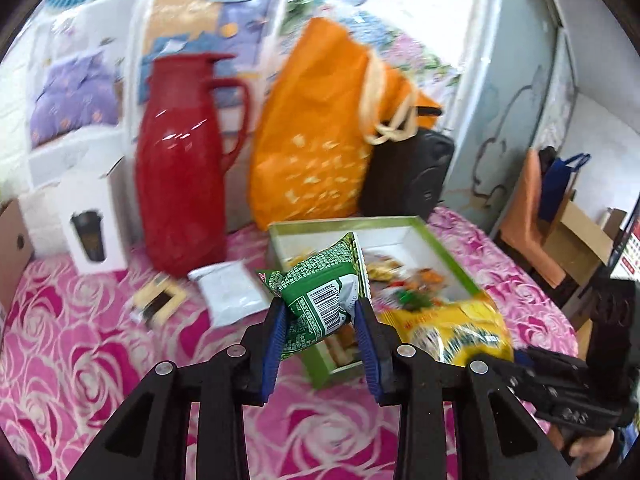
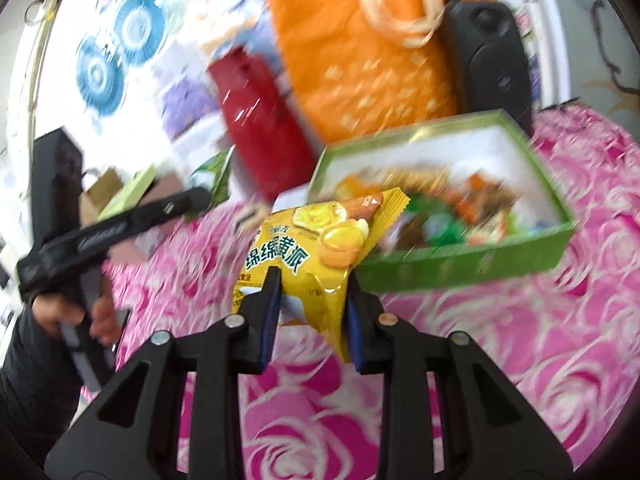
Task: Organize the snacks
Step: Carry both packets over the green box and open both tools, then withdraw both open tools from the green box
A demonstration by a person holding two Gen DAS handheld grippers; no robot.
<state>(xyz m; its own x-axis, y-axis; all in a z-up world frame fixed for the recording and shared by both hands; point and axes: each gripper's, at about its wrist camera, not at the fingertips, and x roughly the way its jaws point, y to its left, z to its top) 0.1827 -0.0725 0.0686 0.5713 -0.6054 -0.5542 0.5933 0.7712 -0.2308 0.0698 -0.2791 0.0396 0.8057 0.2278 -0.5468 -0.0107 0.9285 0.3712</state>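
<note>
Left claw (image 1: 322, 312) pinched the green snack packet (image 1: 320, 280), held aloft just in front of the green box (image 1: 448, 248), barcode side facing the camera. Right claw (image 2: 310, 280) pinched the yellow snack packet (image 2: 316, 248) by its lower part, raised just in front of the box, above the pink rose-patterned counter (image 2: 520, 340).

- Left wrist view: looks forward and downward along the left tool (image 1: 322, 312), close above the pink rose-patterned bench (image 1: 80, 320).
- Right wrist view: same downward slant along the right tool (image 2: 310, 300), equally close.
- Shared: green box (image 1: 448, 256) (image 2: 460, 268), red jug (image 1: 180, 168) (image 2: 260, 128), orange bag (image 1: 316, 128) (image 2: 360, 52).
</note>
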